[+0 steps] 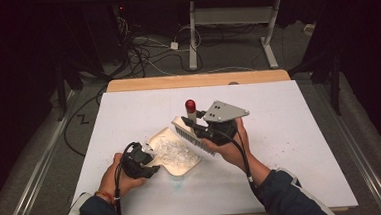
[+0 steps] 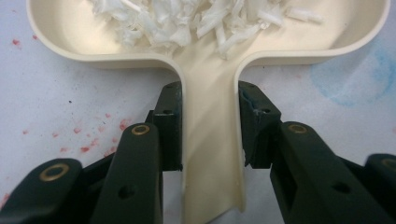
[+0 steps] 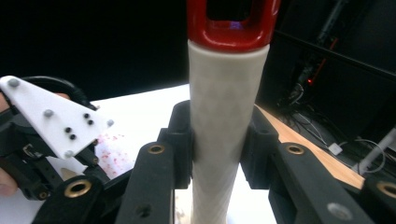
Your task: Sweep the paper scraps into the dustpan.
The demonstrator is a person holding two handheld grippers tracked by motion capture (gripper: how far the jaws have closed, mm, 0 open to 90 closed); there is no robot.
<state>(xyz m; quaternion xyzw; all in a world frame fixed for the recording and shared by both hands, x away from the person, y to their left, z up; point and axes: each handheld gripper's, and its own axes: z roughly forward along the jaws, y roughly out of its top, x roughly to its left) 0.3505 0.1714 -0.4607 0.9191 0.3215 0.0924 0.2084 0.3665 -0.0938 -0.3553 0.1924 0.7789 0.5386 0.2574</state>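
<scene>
Your left tongs (image 2: 210,135) are clenched on the handle of the cream dish (image 1: 173,151), pinning it flat on the white counter (image 1: 291,146) so it can't slide while you grate. Your right tongs (image 3: 217,154) are clamped round the grater's (image 1: 194,137) white handle with the red end, holding its toothed blade tilted over the dish's far rim so the white shavings (image 2: 196,21) fall inside. The blade's contact with the rim is hard to make out, and what you're grating is hidden

Bare table (image 1: 291,146) lies open right and beyond; the tray (image 1: 174,153) and grater (image 1: 193,137) crowd the near middle.
</scene>
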